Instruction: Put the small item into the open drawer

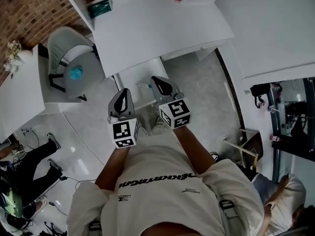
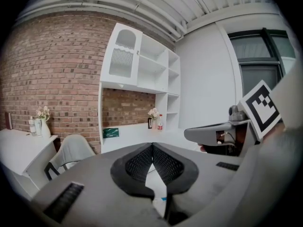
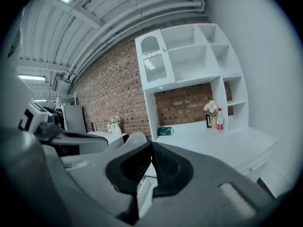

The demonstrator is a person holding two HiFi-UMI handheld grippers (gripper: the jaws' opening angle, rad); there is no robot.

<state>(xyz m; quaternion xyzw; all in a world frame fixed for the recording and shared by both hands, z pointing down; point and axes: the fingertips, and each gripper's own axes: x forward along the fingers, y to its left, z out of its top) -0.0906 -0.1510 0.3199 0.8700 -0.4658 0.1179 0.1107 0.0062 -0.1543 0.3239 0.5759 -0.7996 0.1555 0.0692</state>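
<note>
Left forearm comes up bare from the chest, holding the grey left gripper (image 1: 125, 91) roughly level in front of the torso. Its marker cube faces the cam and its nose is aimed at the long white desk (image 1: 162, 28). Its black ribbed pads (image 2: 139, 164) are pressed together w/ nothing btw them.

The grey right gripper (image 1: 157, 80) sits just beside it, a bit further fwd and rolled slightly outward. Same deal here: tips closed tight and empty.

The small pale item (image 1: 141, 85) lies in the open white drawer (image 1: 132, 75) under the desk edge, btw the two gripper noses. It's too tiny to say what it is tbh.

Both hands are hidden behind the cubes. The grippers cover the drawer's near part, and in both gripper views the jaws block nearly all of it.
</note>
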